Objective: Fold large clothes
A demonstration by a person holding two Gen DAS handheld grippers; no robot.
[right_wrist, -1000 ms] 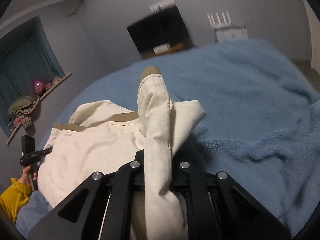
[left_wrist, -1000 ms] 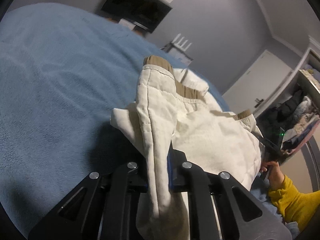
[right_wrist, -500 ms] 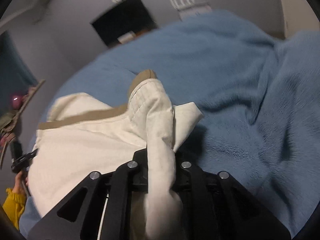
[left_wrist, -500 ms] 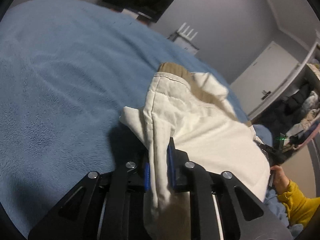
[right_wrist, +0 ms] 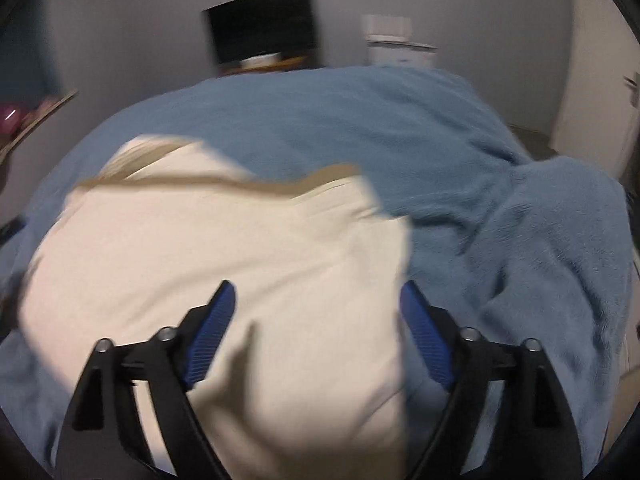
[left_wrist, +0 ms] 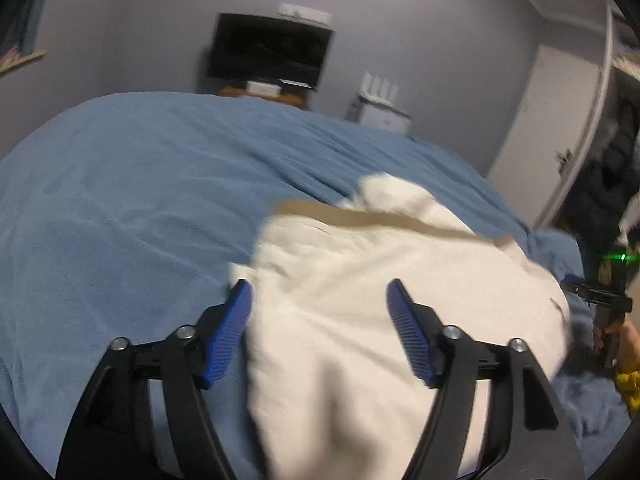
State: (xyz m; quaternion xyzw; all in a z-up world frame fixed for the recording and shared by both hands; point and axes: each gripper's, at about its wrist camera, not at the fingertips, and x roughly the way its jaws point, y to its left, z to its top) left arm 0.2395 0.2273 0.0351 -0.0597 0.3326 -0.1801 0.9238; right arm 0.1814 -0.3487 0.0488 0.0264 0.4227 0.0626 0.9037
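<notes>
A cream garment with a tan band (left_wrist: pixel 384 280) lies folded on the blue blanket (left_wrist: pixel 120 208). My left gripper (left_wrist: pixel 318 292) is open, its blue-padded fingers (left_wrist: pixel 228 328) spread over the garment's left edge and holding nothing. In the right wrist view the same garment (right_wrist: pixel 224 248) lies flat, its tan band along the far edge. My right gripper (right_wrist: pixel 316 296) is open over the garment's right edge and holds nothing. Both views are blurred by motion.
The blue blanket (right_wrist: pixel 500 200) covers the bed and bunches into folds on the right. A dark screen (left_wrist: pixel 268 52) hangs on the far wall. A white door (left_wrist: pixel 548 128) and an open wardrobe stand at right. My right hand's yellow sleeve (left_wrist: pixel 628 384) shows at the edge.
Both grippers were shut on raised folds of the garment. Both have opened and let go, and the garment now lies flat on the blanket.
</notes>
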